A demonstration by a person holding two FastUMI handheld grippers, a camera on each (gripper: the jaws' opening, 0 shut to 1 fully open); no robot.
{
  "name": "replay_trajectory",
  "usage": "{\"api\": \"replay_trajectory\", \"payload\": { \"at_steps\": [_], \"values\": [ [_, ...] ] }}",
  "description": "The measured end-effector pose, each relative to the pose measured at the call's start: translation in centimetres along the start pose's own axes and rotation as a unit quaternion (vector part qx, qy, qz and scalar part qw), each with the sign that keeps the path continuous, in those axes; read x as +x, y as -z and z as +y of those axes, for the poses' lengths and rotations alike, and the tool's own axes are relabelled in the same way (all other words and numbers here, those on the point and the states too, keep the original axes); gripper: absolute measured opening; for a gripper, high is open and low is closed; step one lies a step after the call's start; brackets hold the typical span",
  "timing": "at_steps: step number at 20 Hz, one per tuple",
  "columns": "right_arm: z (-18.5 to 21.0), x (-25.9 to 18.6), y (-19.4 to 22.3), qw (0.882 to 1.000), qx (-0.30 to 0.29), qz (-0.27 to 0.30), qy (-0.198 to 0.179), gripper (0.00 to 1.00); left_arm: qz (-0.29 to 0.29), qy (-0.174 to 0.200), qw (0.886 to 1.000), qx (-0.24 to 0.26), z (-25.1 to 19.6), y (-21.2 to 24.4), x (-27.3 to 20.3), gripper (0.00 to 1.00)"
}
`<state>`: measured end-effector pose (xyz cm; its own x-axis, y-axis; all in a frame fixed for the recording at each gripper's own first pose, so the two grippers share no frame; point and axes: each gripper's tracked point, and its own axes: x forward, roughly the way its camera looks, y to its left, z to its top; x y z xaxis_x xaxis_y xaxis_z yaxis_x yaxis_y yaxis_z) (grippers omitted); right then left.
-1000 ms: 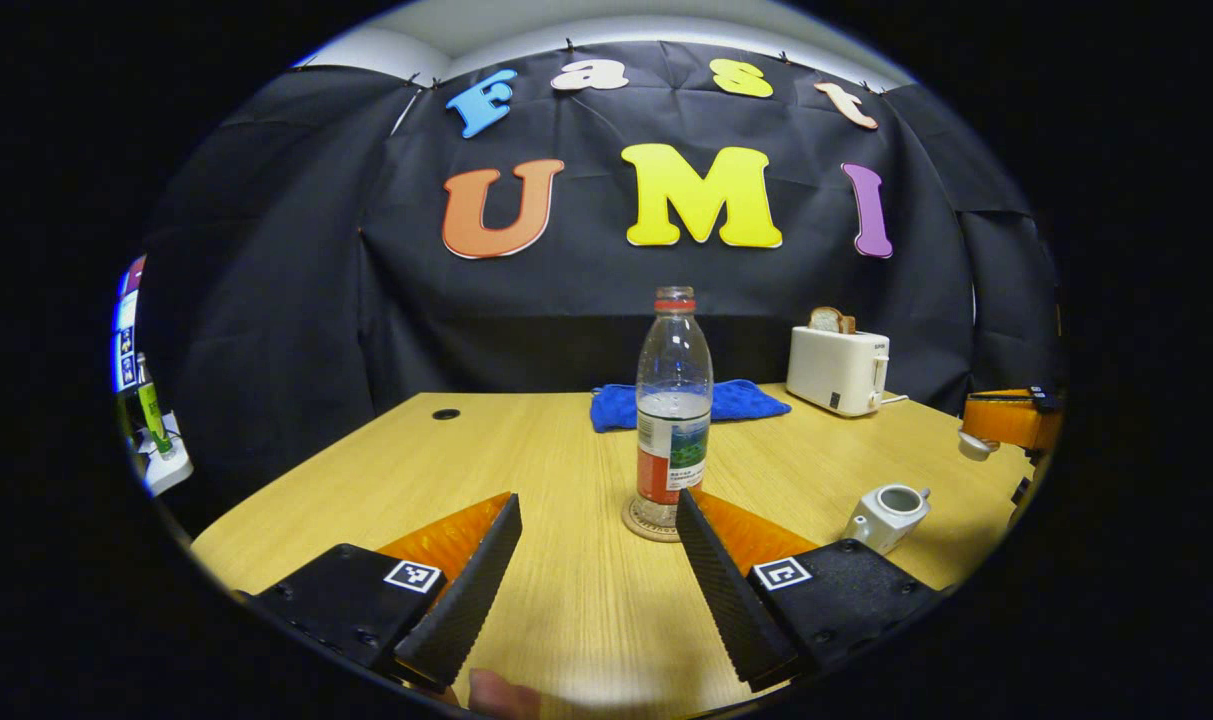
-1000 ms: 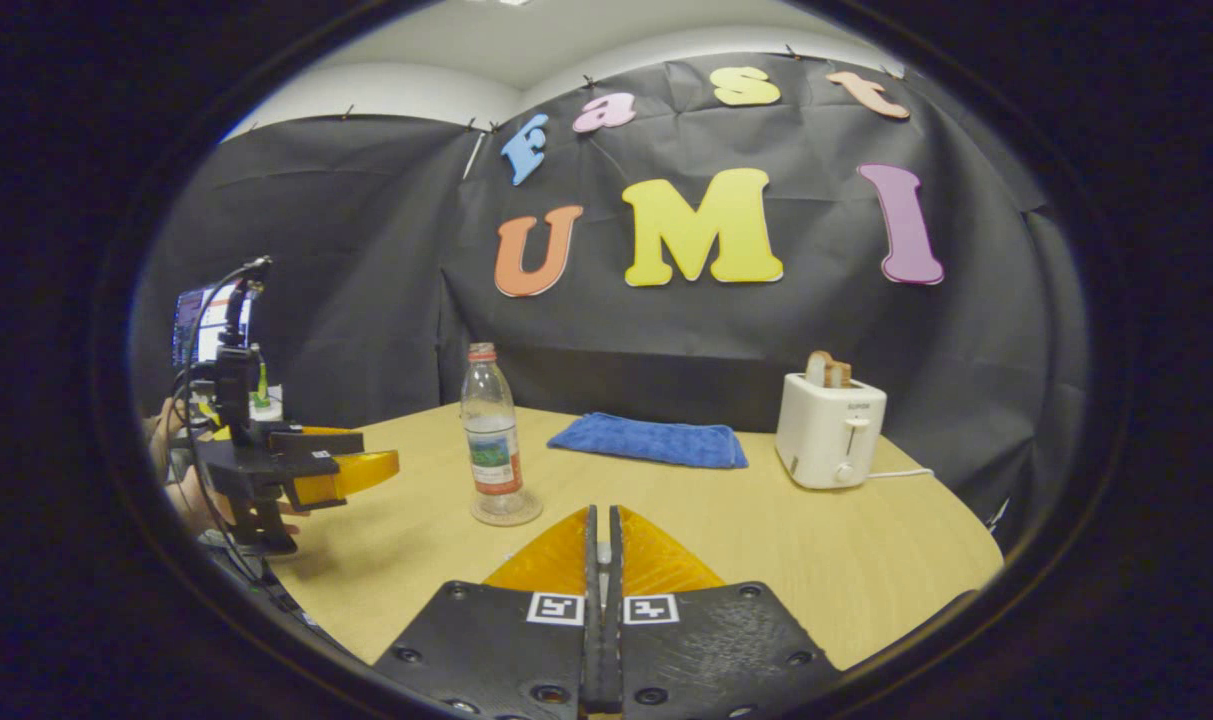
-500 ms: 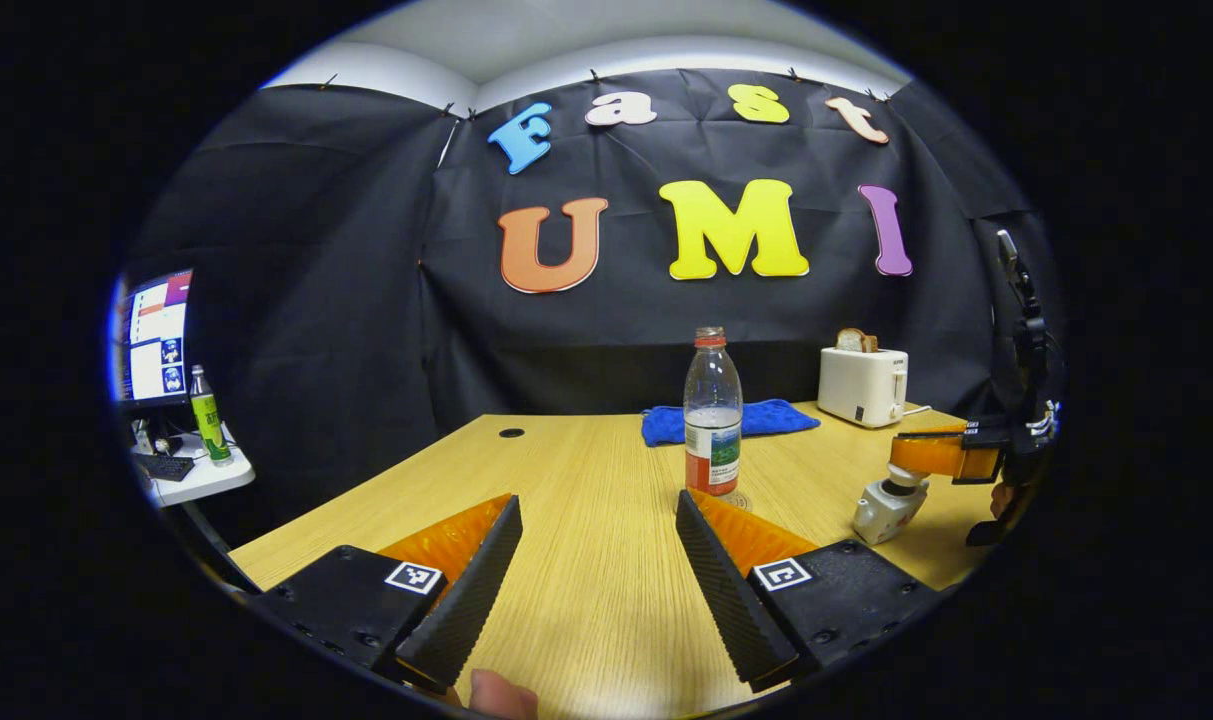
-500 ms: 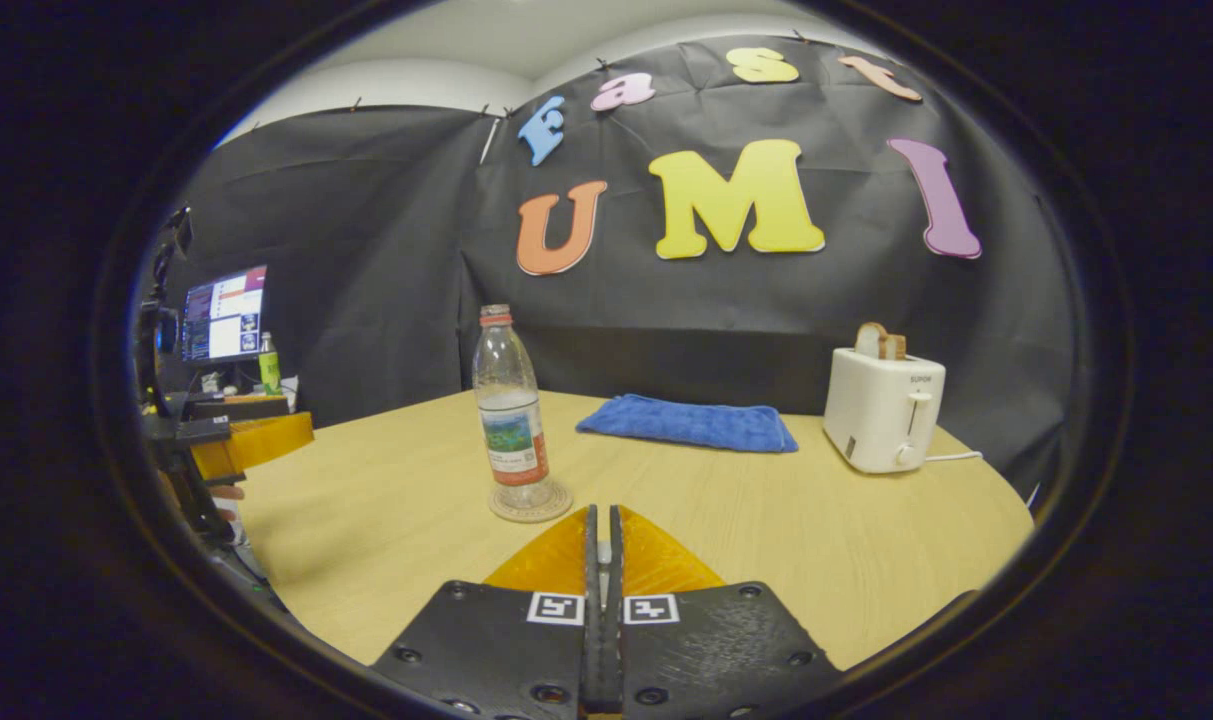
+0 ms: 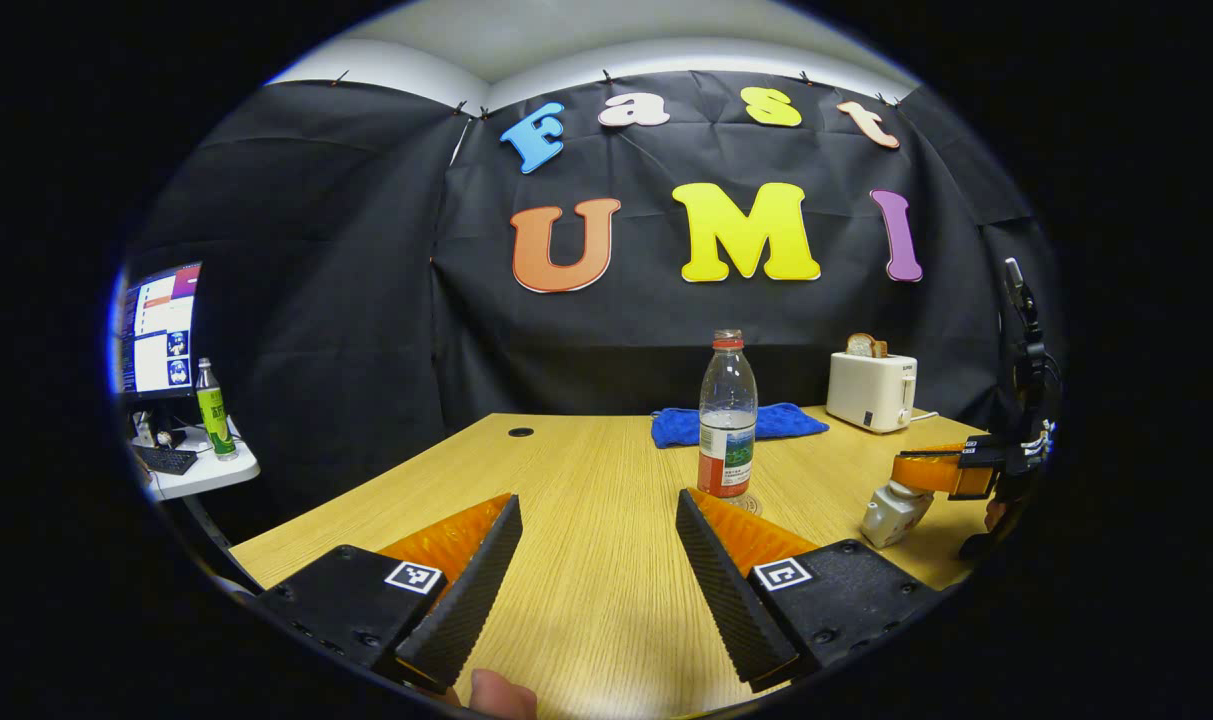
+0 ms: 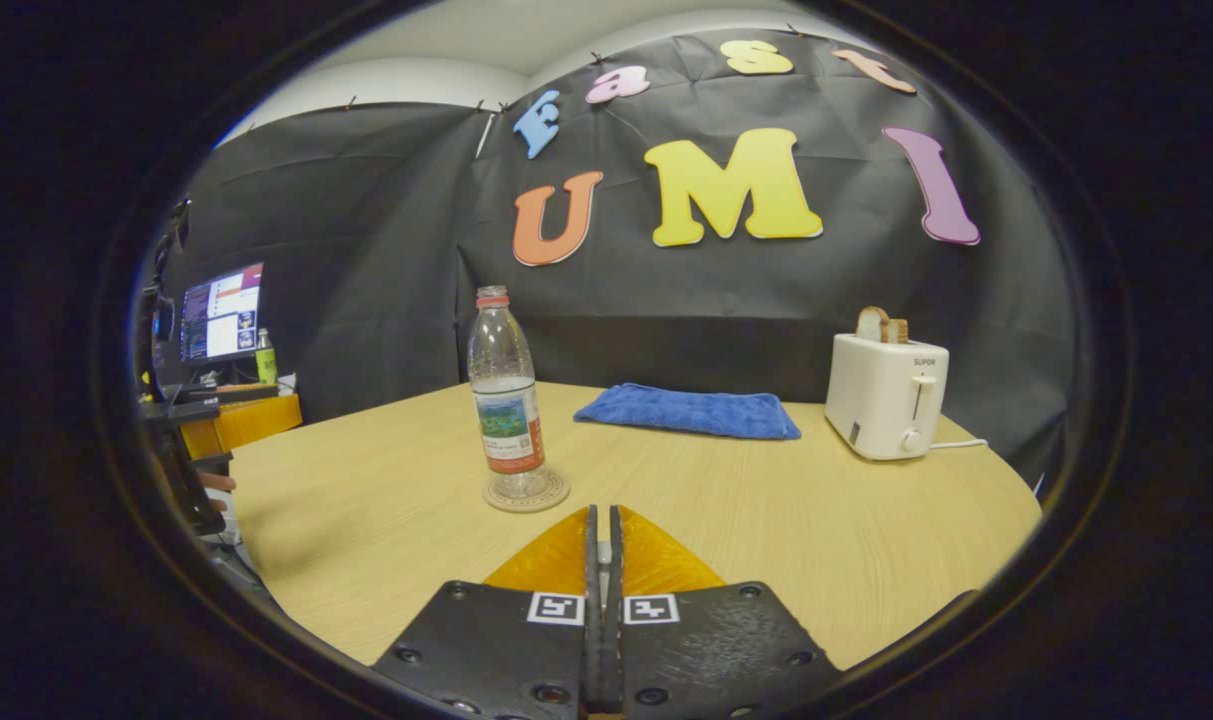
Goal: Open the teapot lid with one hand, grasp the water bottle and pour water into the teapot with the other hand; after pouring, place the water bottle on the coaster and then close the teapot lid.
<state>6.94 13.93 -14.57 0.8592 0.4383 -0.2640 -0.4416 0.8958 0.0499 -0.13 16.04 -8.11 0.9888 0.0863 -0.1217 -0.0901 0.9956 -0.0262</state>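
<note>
A clear water bottle [image 5: 726,425] with a red cap stands upright on a round coaster [image 5: 751,503] in the middle of the wooden table [image 5: 586,580]. My left gripper [image 5: 598,497] is open and holds nothing; the bottle stands well beyond its right finger. At the right of the left gripper view the small white teapot [image 5: 886,515] sits with its lid on top. My right gripper [image 5: 901,470] reaches over it and is shut on the lid's knob. In the right gripper view the right gripper [image 6: 603,512] is shut with a small white piece between its fingers. There the bottle [image 6: 506,400] and coaster [image 6: 526,492] stand ahead.
A blue cloth [image 6: 691,412] lies at the back of the table. A white toaster [image 6: 888,395] with bread stands at the back right. A monitor [image 5: 156,330] and a green bottle [image 5: 209,405] are on a side desk to the left. My left gripper [image 6: 261,415] hovers at the table's left edge.
My left gripper has drawn back from the bottle, which now looks smaller and farther. My right gripper has brought the lid down from the air onto the teapot.
</note>
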Motion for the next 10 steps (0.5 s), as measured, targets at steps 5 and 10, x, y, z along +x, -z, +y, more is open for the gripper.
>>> {"api": "replay_trajectory", "payload": {
  "at_steps": [5,10],
  "values": [
    [0.1,0.2,0.4,1.0,-0.003,-0.003,0.002,0.0,0.002,-0.007,1.0,-0.01,0.1,-0.2,-0.1,0.97],
    [-0.1,-0.3,0.2,1.0,-0.005,-0.01,0.012,0.24,-0.011,-0.001,1.0,-0.007,-1.4,-1.4,-0.4,0.97]
  ]
}}
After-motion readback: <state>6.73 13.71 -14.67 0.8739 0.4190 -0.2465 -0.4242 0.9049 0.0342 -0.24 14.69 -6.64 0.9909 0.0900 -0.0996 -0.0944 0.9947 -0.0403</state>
